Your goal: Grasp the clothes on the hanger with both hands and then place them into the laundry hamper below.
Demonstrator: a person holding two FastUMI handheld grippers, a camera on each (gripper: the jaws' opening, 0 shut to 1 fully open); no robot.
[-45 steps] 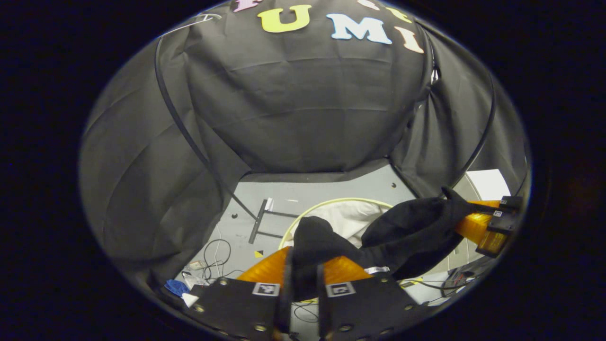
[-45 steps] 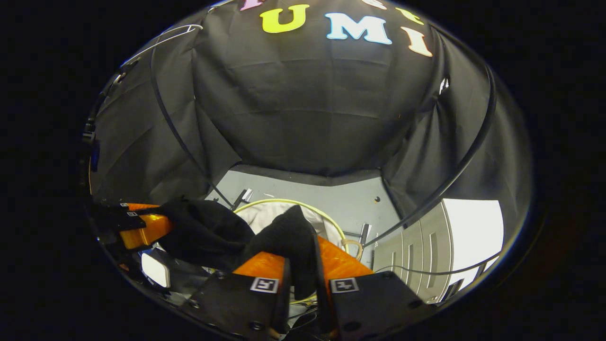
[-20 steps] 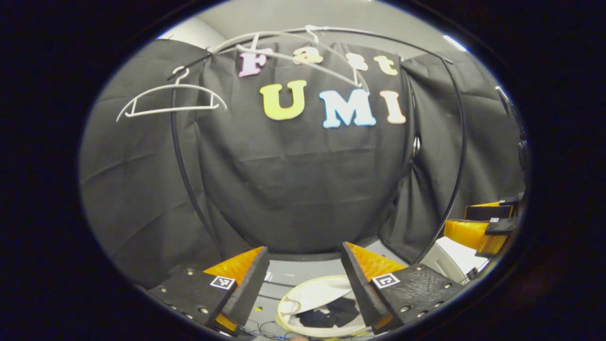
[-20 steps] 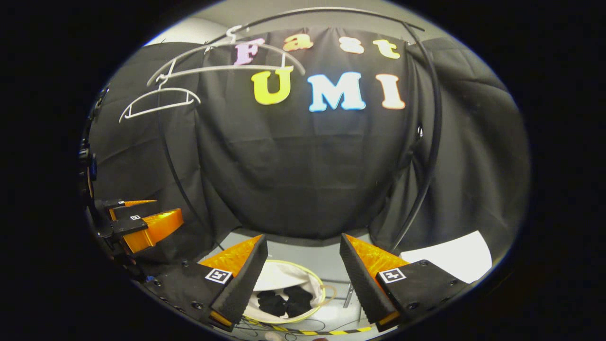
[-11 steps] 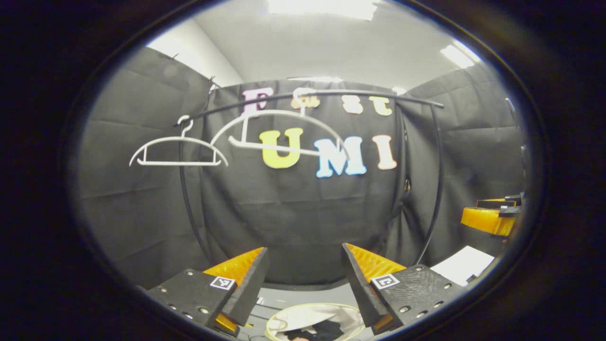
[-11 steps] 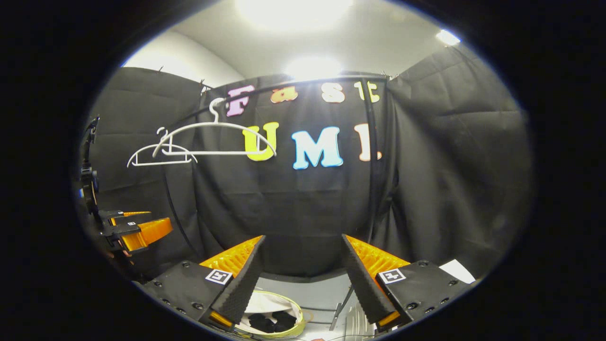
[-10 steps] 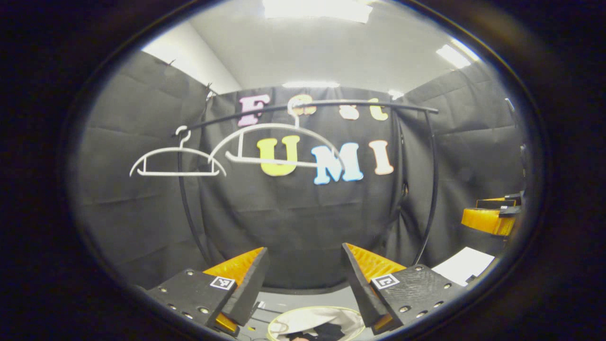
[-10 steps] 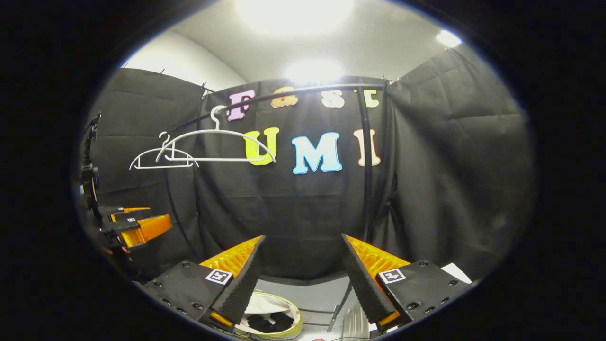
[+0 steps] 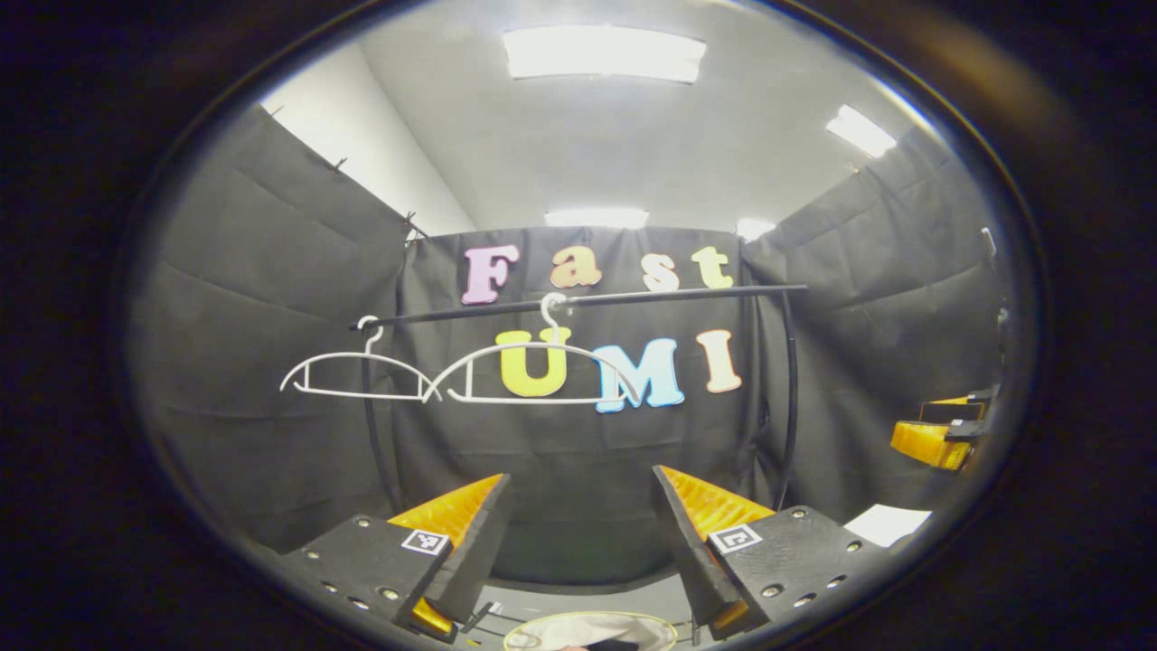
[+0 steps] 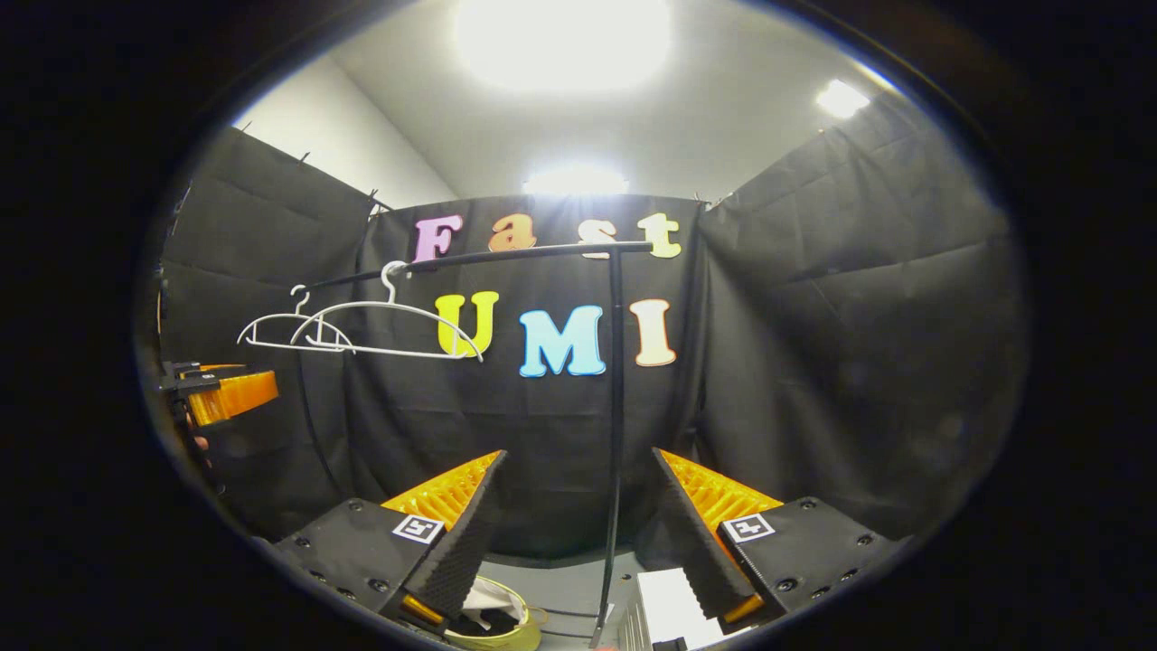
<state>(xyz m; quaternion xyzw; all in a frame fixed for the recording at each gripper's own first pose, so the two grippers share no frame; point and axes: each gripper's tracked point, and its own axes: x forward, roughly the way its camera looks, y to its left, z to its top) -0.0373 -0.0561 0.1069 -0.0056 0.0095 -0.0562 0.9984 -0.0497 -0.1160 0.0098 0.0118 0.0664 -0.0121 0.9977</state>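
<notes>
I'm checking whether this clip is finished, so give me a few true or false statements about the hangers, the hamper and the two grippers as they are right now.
1. Both white hangers on the black rail are bare. True.
2. The left gripper is shut on a black garment. False: its fingers are spread apart with nothing between them.
3. The right gripper is open. True.
4. The laundry hamper sits below the right gripper with dark clothing inside. True.
5. A shirt hangs from the rail. False: the rail carries just the two bare hangers.
</notes>
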